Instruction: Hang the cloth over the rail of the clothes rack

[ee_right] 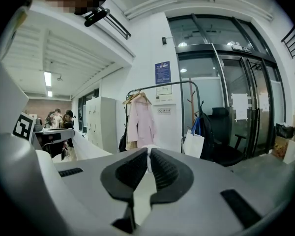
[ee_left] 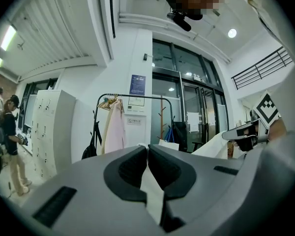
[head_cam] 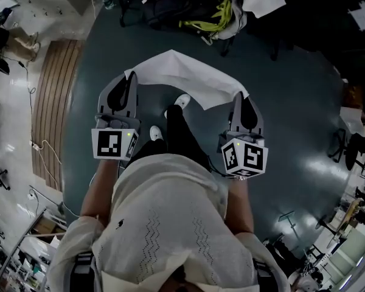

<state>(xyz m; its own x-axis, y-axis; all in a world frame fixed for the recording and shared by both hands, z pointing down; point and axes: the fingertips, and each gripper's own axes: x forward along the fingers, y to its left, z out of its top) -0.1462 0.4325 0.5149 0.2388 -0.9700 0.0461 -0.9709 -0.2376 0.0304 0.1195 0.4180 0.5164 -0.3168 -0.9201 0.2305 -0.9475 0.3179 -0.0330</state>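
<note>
I hold a white cloth (head_cam: pixel 184 76) stretched between both grippers, out in front of the person's body. My left gripper (head_cam: pixel 132 76) is shut on the cloth's left corner, and a strip of cloth (ee_left: pixel 152 193) shows pinched between its jaws (ee_left: pixel 147 149). The right gripper (head_cam: pixel 238 96) is shut on the cloth's other corner, with white fabric (ee_right: pixel 141 193) running through its jaws (ee_right: pixel 148 153). The clothes rack stands some way ahead by the white wall. Its black top rail (ee_left: pixel 135 96) (ee_right: pixel 162 85) carries a pink garment (ee_left: pixel 114 128) (ee_right: pixel 140 123) on a hanger at its left end.
A black chair (ee_right: pixel 221 132), a white bag (ee_right: pixel 192 144) and a wooden coat stand (ee_left: pixel 162 116) stand right of the rack by the glass doors. White lockers (ee_left: pixel 49 132) and people (ee_left: pixel 11 136) are at left. Bags and clutter (head_cam: pixel 219 11) lie on the dark floor beyond.
</note>
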